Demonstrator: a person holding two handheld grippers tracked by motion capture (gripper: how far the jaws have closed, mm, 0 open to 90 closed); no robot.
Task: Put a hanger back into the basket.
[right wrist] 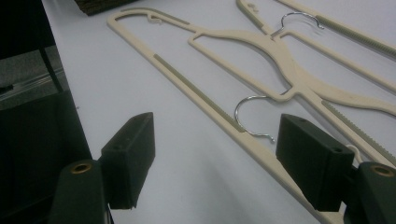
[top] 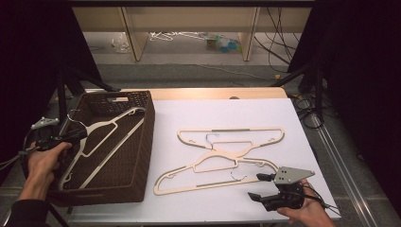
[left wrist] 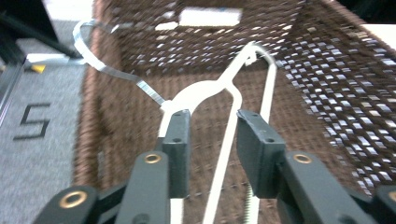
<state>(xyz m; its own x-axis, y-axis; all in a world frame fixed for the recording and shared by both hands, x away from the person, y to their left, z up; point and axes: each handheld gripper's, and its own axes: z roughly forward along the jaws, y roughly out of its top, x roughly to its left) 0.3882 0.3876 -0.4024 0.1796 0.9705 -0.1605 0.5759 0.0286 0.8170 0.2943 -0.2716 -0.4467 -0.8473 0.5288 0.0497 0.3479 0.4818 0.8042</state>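
A brown wicker basket [top: 147,142] stands at the table's left and holds a cream hanger [top: 101,127]. My left gripper [top: 79,135] reaches in over the basket's left rim. In the left gripper view the gripper [left wrist: 212,123] is open; one hanger [left wrist: 205,88] bar runs through the gap untouched, and its metal hook [left wrist: 107,70] lies over the basket [left wrist: 327,70] rim. Two more cream hangers, a far one [top: 236,129] and a near one [top: 208,182], lie overlapping on the white table [top: 213,203]. My right gripper [top: 257,186] hovers open beside the near hanger [right wrist: 196,91], close to its hook [right wrist: 238,109].
The far hanger [right wrist: 355,35] crosses the near one mid-table. Black stand legs [top: 312,80] flank the table, with cables [top: 307,113] on the floor at right. Wooden shelving [top: 132,33] stands behind. Grey floor marked "5" [left wrist: 35,121] lies left of the basket.
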